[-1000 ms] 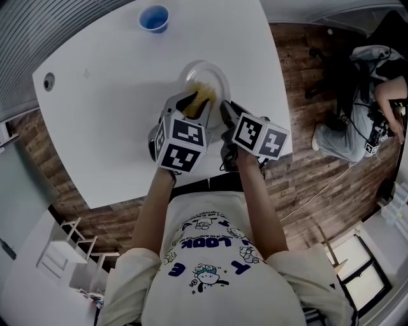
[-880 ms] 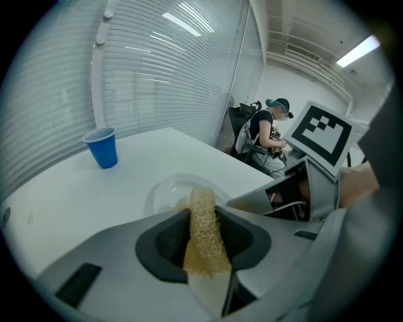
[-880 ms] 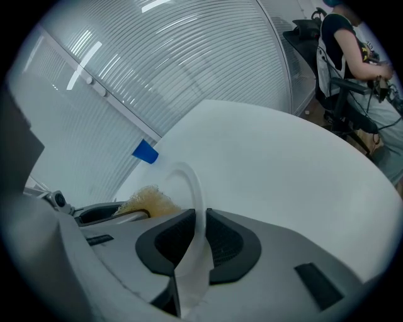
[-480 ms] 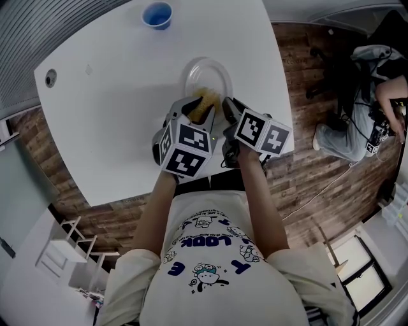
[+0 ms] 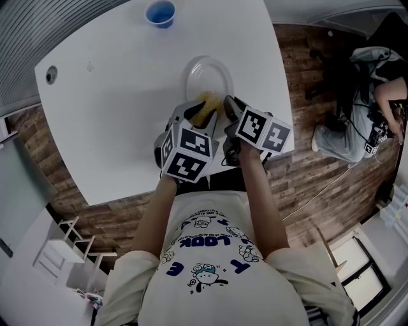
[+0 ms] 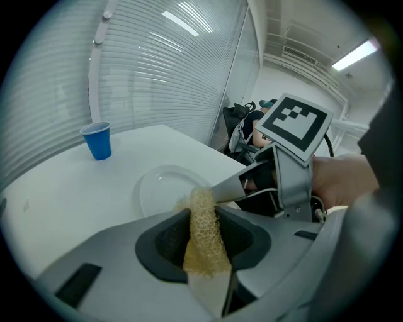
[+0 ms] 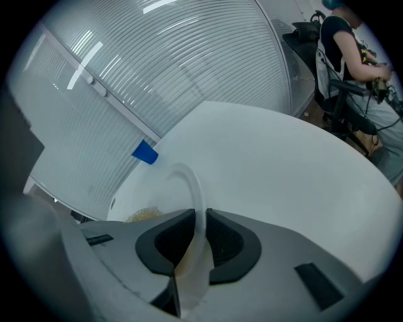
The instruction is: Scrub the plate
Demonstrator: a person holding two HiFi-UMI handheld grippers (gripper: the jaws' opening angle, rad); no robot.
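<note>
The left tongs [image 6: 203, 217], clenched on the yellow sponge [image 6: 203, 248], have dragged it toward the near rim of the plate [image 6: 157, 188], which the right tongs [image 7: 196, 234] pinch steady on the tabletop [image 5: 115, 114], so scrubbing looks mid-stroke.

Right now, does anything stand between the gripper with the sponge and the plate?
Nothing visible does. The left gripper holds the sponge right at the plate, whose rim the right gripper clamps. The blue cup stands well aside.

Your left gripper [image 5: 199, 113] held a yellow sponge [image 5: 205, 107] at the near side of the plate [image 5: 207, 73]. Your right gripper [image 5: 228, 106] sat just beside it, at the near rim. A blue cup [image 5: 160, 13] stood well apart on the white table [image 5: 108, 121].
</note>
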